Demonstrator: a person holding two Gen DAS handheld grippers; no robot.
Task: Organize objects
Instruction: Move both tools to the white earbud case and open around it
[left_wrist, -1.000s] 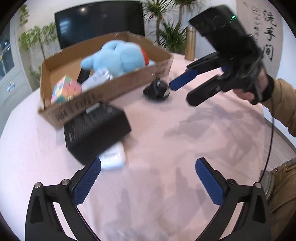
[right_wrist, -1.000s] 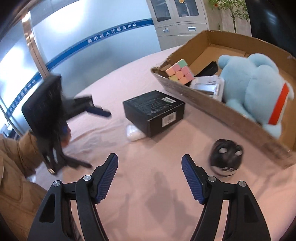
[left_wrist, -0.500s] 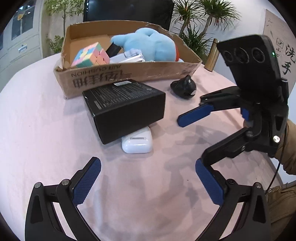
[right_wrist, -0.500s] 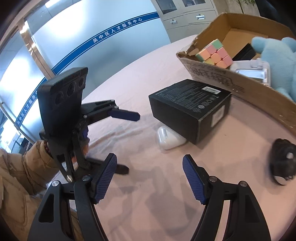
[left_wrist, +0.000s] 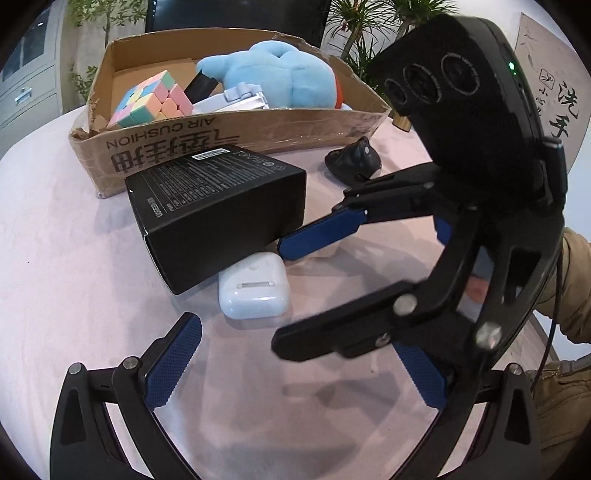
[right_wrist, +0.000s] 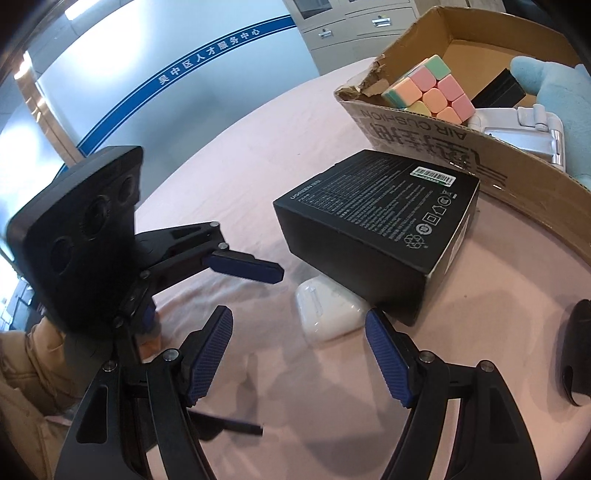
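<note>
A white earbud case (left_wrist: 254, 290) lies on the pink tablecloth, tucked against a black product box (left_wrist: 216, 206); both also show in the right wrist view, the case (right_wrist: 328, 312) and the box (right_wrist: 380, 225). My right gripper (right_wrist: 299, 350) is open, just short of the case with its fingers on either side; from the left wrist view it (left_wrist: 280, 291) reaches in from the right. My left gripper (left_wrist: 295, 365) is open and empty, a little short of the case. A black mouse (left_wrist: 354, 159) lies by the cardboard box (left_wrist: 236, 136).
The cardboard box holds a pastel puzzle cube (left_wrist: 151, 99), a blue plush toy (left_wrist: 273, 79), a white folded stand (left_wrist: 236, 99) and a black item (left_wrist: 201, 84). Plants and a dark screen stand behind. A glass wall and cabinets lie beyond the table's far side (right_wrist: 229, 122).
Both grippers have closed in on the earbud case and black box. The right gripper has swung in front of the left camera, from near the mouse down to the case.
</note>
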